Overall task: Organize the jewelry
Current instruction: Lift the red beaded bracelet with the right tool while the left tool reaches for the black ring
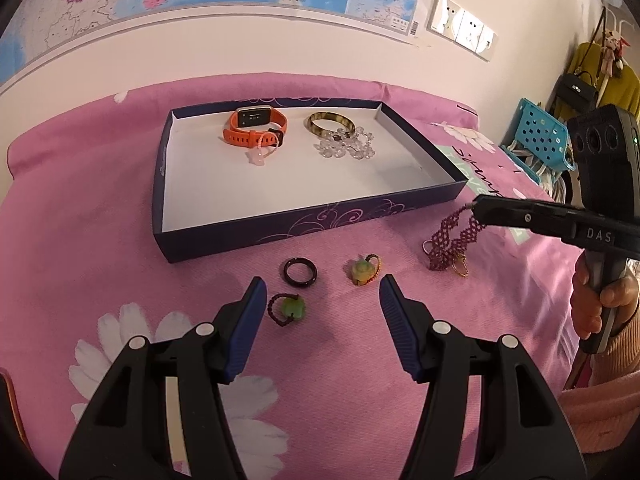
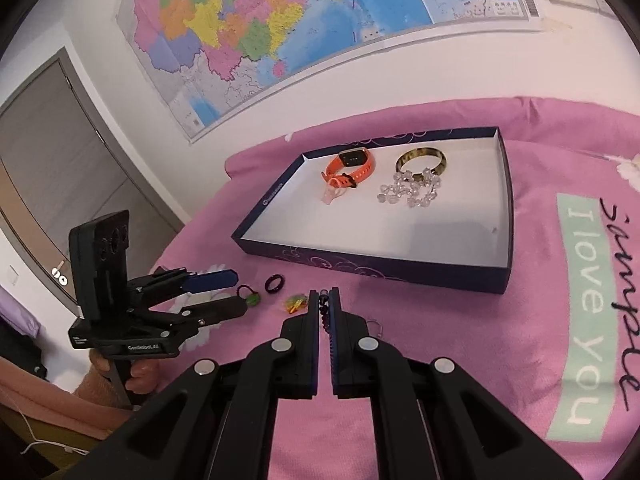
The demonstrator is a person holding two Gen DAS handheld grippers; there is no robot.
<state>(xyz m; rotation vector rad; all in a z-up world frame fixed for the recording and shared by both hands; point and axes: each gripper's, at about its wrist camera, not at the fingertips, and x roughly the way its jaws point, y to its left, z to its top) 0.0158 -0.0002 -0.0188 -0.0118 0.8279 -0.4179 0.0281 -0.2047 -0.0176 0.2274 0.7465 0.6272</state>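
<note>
A shallow dark blue box [image 1: 304,224] [image 2: 400,270] lies on the pink bedspread. It holds an orange watch [image 1: 256,126] [image 2: 350,166], a brown bangle [image 1: 332,123] [image 2: 420,160], a clear bead bracelet [image 1: 346,146] [image 2: 408,192] and a small pink charm [image 1: 258,156]. In front of it lie a black ring [image 1: 300,273] [image 2: 274,283], a green charm ring [image 1: 289,309] [image 2: 250,298] and a yellow-green charm ring [image 1: 363,270] [image 2: 296,303]. My left gripper [image 1: 322,292] [image 2: 228,288] is open above these. My right gripper [image 1: 476,208] [image 2: 325,294] is shut on a purple beaded bracelet [image 1: 452,240] [image 2: 326,312], which hangs to the bed.
A wall with a map [image 2: 280,20] stands behind the bed. A blue perforated basket [image 1: 536,136] and hanging bags [image 1: 580,84] are at the far right. A door [image 2: 60,152] is at the left in the right wrist view.
</note>
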